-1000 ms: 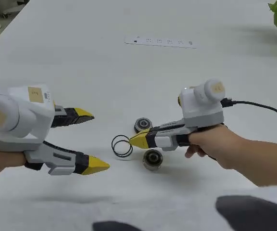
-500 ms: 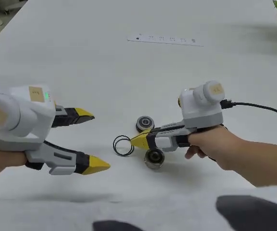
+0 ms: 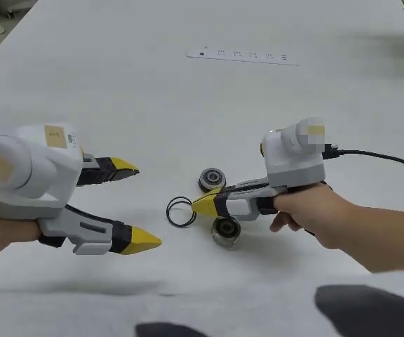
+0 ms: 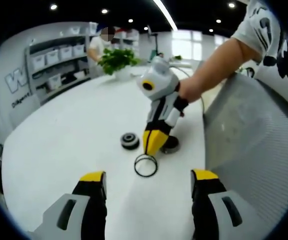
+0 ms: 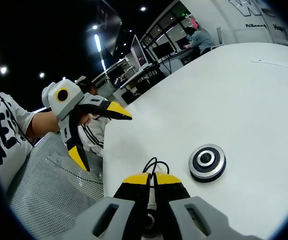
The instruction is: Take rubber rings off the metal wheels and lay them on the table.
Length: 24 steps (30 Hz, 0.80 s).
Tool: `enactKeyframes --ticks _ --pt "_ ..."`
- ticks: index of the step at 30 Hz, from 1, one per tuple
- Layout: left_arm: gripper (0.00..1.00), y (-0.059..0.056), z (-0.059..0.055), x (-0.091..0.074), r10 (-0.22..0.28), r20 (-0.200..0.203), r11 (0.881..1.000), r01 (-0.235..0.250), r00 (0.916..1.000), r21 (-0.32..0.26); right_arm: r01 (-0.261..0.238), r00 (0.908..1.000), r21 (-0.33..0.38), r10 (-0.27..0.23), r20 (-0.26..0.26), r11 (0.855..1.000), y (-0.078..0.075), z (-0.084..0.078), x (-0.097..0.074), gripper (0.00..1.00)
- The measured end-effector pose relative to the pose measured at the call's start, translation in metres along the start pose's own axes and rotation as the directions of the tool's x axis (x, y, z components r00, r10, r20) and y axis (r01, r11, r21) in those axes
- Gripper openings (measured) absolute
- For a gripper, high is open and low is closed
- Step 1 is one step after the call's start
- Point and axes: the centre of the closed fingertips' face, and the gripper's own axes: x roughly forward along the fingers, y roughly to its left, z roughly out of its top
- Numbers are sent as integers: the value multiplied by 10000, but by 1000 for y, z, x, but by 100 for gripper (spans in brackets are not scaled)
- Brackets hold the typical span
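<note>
**Right claw closed at the rings, left claw spread wide**

In the head view we see the left claw (image 3: 135, 205) held over the white desk (image 3: 118, 84) with its jaws far apart. The right claw (image 3: 200, 203) has its jaws together. Its yellow tip touches the edge of the rubber rings (image 3: 179, 212), thin black loops lying flat on the desk. We cannot tell whether the tip actually nips them. One metal wheel (image 3: 212, 179) sits just beyond the right claw. A second wheel (image 3: 224, 230) sits just on its near side, partly under it.

The right gripper view brings the first wheel close enough to show dark and silver bands around a pale centre. It also shows the loops rising right at the seam of its own closed jaws.

The left gripper view opens up the room: shelves with bins (image 4: 59, 70), a leafy plant (image 4: 115, 59) on the desk, ceiling lights and a grey mesh panel (image 4: 249, 140). In the head view, a white power strip (image 3: 244, 55) lies far up the desk.
</note>
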Motion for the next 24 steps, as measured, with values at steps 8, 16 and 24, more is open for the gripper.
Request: enactKeyframes --ticks 8,16,24 --pt "69 -2 -1 1 -73 -48 10000 73 10000 -31 137 9999 -5 -137 -86 9999 -2 -2 1 3" --pt "69 -3 -3 1 -86 -87 9999 85 9999 -84 311 9994 -122 -313 -120 9994 -5 -2 0 7" --pt "70 -3 -2 0 -65 -102 9999 64 9999 -92 376 9992 -263 -380 -144 9989 -5 -2 -3 9"
